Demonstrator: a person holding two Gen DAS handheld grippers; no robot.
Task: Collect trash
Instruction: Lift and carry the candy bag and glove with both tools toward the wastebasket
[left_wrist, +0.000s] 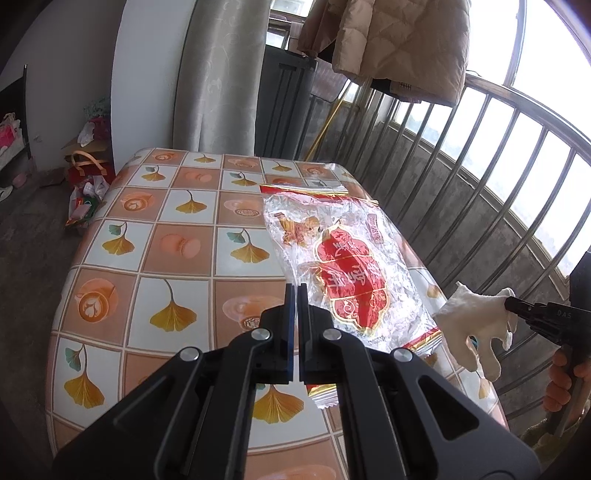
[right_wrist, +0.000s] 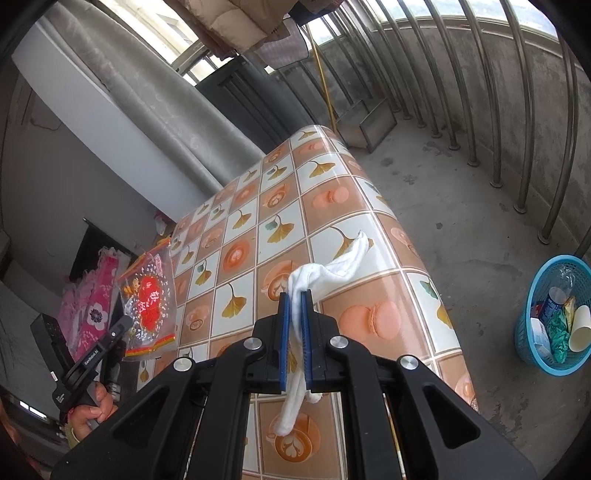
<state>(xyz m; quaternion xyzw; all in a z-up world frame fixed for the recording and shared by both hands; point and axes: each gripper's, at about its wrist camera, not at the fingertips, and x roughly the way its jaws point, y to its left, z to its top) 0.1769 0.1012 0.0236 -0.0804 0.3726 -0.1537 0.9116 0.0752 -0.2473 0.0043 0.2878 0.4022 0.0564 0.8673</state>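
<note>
My left gripper (left_wrist: 296, 286) is shut on the near edge of a crinkled clear-and-red snack wrapper (left_wrist: 341, 266) and holds it lifted over the table; the wrapper also shows in the right wrist view (right_wrist: 149, 302), hanging from the left gripper (right_wrist: 127, 321). My right gripper (right_wrist: 294, 295) is shut on a crumpled white tissue (right_wrist: 325, 271), held above the table's right side. In the left wrist view the tissue (left_wrist: 472, 325) hangs from the right gripper (left_wrist: 511, 304). A blue trash basket (right_wrist: 530, 295) stands on the floor to the right.
The table (left_wrist: 155, 236) has a glossy tiled cloth with ginkgo leaves and macarons. The basket holds paper cups and wrappers. A metal railing (left_wrist: 480, 206) runs along the right. A curtain (left_wrist: 218, 74) hangs behind; bags (left_wrist: 86, 192) lie on the floor left.
</note>
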